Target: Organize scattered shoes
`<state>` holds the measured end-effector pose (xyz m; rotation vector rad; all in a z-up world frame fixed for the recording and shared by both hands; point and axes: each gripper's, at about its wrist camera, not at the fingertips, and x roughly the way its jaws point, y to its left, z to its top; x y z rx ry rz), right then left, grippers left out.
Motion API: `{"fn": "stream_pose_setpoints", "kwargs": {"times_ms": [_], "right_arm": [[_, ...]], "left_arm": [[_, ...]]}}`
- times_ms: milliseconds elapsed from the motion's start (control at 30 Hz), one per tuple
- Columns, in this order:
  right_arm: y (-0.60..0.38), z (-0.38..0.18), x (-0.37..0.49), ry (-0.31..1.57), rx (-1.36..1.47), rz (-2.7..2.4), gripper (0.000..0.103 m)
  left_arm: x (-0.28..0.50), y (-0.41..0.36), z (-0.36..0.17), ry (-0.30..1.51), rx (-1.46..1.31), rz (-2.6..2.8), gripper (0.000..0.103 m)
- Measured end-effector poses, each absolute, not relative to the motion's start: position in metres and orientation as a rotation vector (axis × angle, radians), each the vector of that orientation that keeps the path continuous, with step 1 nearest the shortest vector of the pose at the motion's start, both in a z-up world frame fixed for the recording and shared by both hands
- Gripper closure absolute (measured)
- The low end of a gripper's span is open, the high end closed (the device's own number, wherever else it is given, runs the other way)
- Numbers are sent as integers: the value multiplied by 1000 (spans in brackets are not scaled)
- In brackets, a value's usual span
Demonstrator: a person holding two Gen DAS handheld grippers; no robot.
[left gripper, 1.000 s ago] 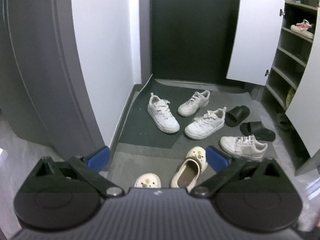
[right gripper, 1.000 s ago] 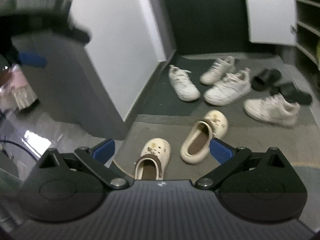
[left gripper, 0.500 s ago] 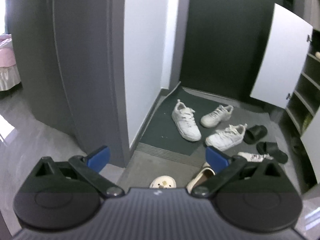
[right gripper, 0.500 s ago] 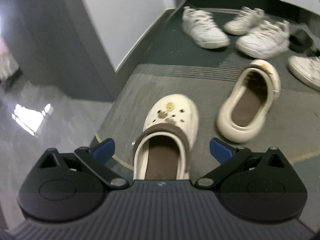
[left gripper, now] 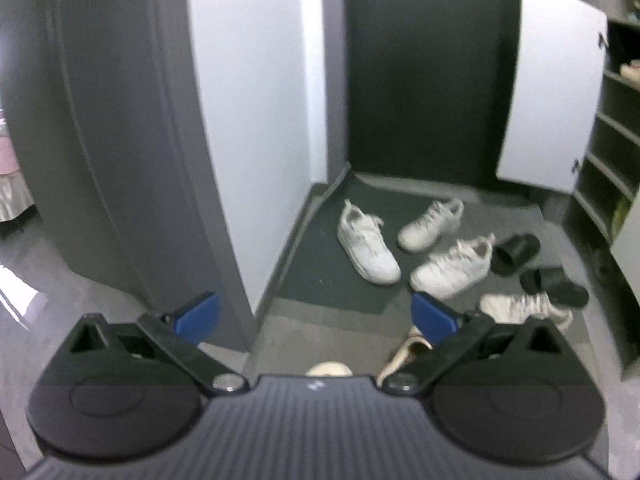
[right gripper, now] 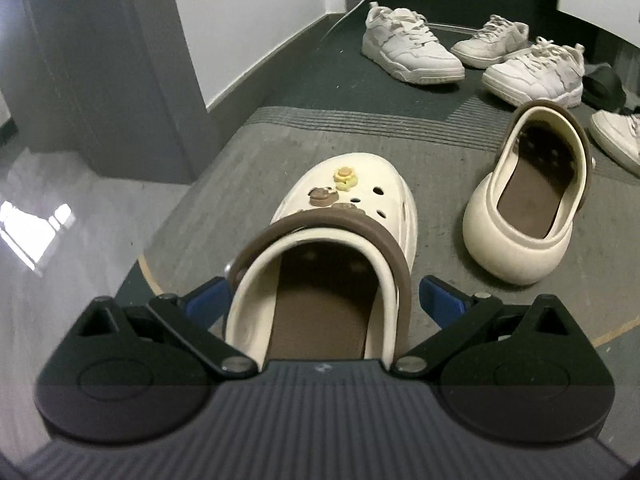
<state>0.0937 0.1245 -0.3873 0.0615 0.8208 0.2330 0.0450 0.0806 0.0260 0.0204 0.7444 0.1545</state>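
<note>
A cream clog with a brown strap and charms (right gripper: 344, 216) lies on the grey floor, heel toward me. My right gripper (right gripper: 324, 300) is open, its blue fingers on either side of the clog's heel, not closed on it. A second cream clog (right gripper: 528, 208) lies tilted to the right. Several white sneakers (right gripper: 408, 48) and black slides (left gripper: 516, 248) lie scattered on the dark mat (left gripper: 332, 272) beyond. My left gripper (left gripper: 316, 316) is open and empty, held high and back from the shoes.
A grey wall corner (left gripper: 160, 160) stands at the left. A shoe cabinet with open white door (left gripper: 552, 100) and shelves (left gripper: 612, 160) stands at the right. A glossy floor (right gripper: 48, 216) lies to the left.
My right gripper has moved down and forward until its fingers flank the near clog's heel. My left gripper's view has shifted only slightly.
</note>
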Motion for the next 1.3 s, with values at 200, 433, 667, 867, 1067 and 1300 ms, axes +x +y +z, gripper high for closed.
{"fn": "stream_pose_setpoints", "kwargs": {"times_ms": [200,433,667,867,1067,1300], "right_arm": [[139,-400,94,811,-49,199,0],[139,-409,116,925,-7,173,0],[139,-413,122,988,48,159,0],[142,-410,122,1002,170,58,2],[148,-409,127,1012,229,-13,2],[159,-416,118,975,143,-1,0]], "left_arm": [[47,70,6,844,8,89,0],[40,68,3,865,19,87,0],[35,68,7,873,3,68,0],[36,70,7,878,1,66,0],[35,75,9,881,3,71,0],[36,86,8,888,-1,100,0]]}}
